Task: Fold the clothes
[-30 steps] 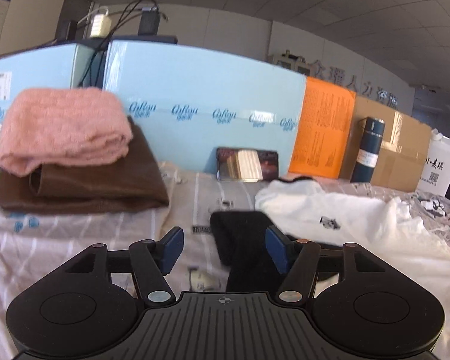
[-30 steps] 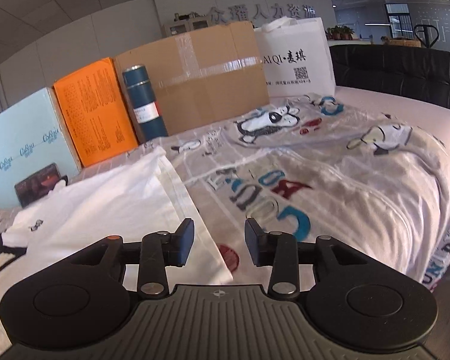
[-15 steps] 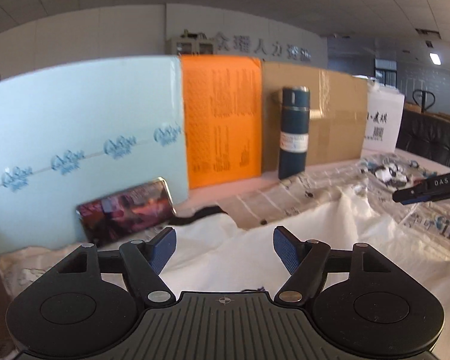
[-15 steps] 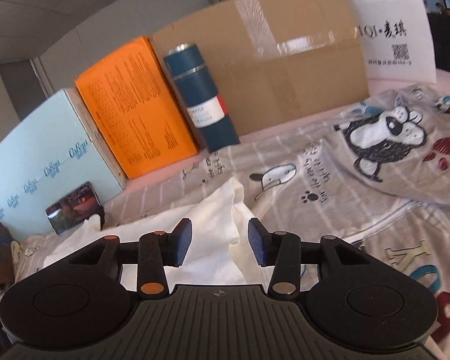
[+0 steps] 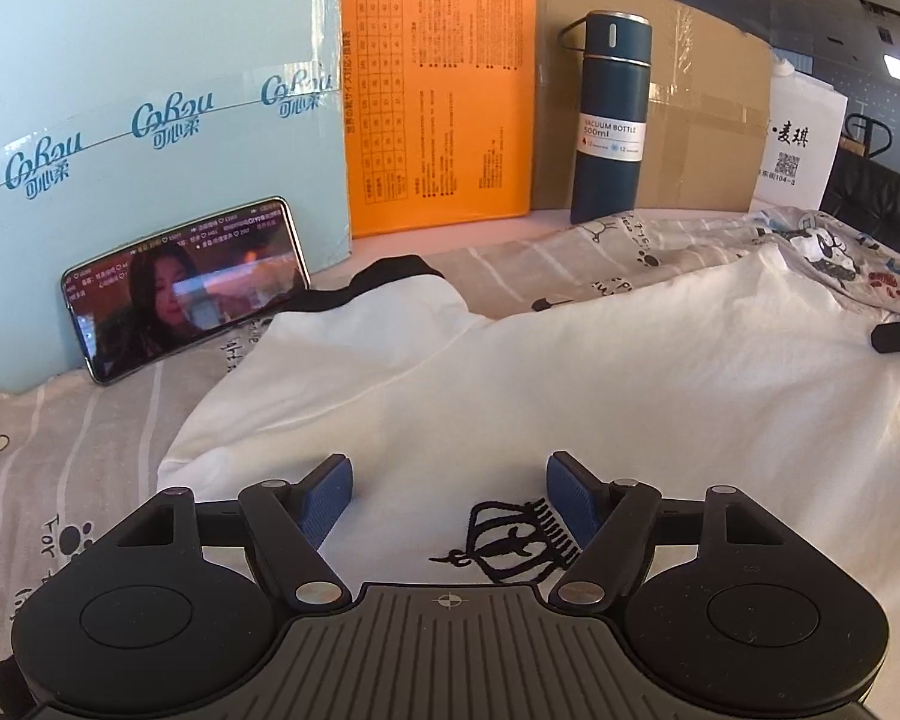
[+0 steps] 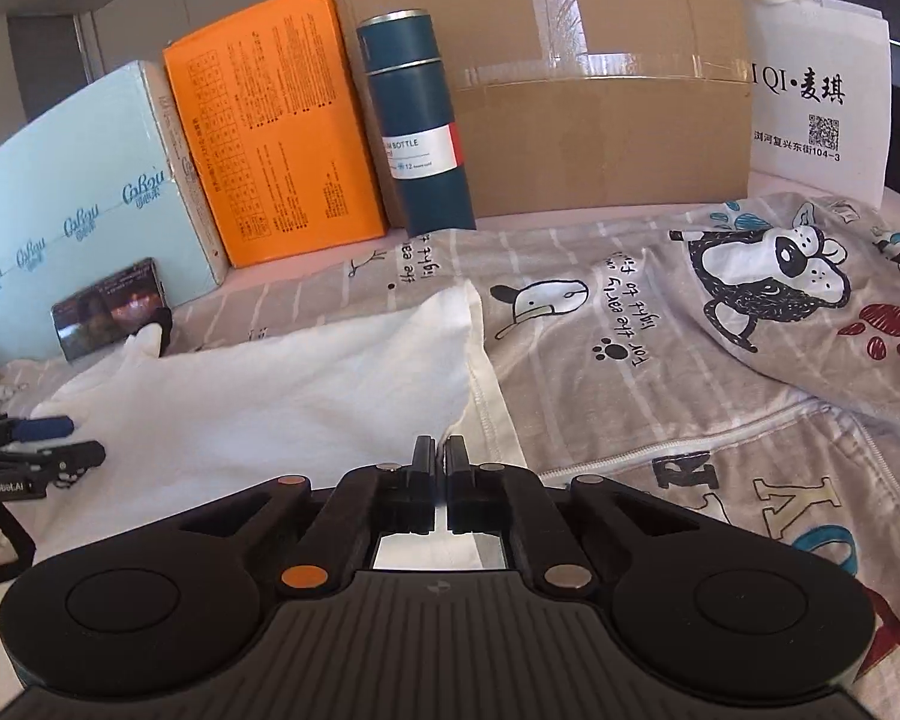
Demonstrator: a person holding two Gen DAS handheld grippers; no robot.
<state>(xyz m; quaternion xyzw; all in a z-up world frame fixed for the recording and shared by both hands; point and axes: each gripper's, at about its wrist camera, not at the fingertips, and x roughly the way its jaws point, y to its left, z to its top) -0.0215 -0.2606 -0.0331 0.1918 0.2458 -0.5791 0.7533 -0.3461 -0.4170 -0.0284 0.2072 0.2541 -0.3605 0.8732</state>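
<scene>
A white T-shirt [image 5: 570,372] with a black crown print and a black collar lies spread on the patterned bed sheet. My left gripper [image 5: 450,495] is open, low over the shirt near the crown print, nothing between its blue pads. In the right wrist view the same white T-shirt [image 6: 282,396] lies to the left. My right gripper [image 6: 439,450] is shut at the shirt's hem edge; its tips seem to pinch the white fabric. The left gripper's tip [image 6: 48,456] shows at the left edge.
At the back stand a light blue box [image 5: 150,120], an orange box [image 5: 438,90], a dark blue vacuum bottle [image 5: 609,120], a cardboard box [image 6: 600,108] and a white bag [image 6: 822,108]. A phone [image 5: 186,285] leans on the blue box.
My left gripper swung right from the towel stack and came down over the white shirt, jaws still open. My right gripper moved onto the shirt's hem and closed.
</scene>
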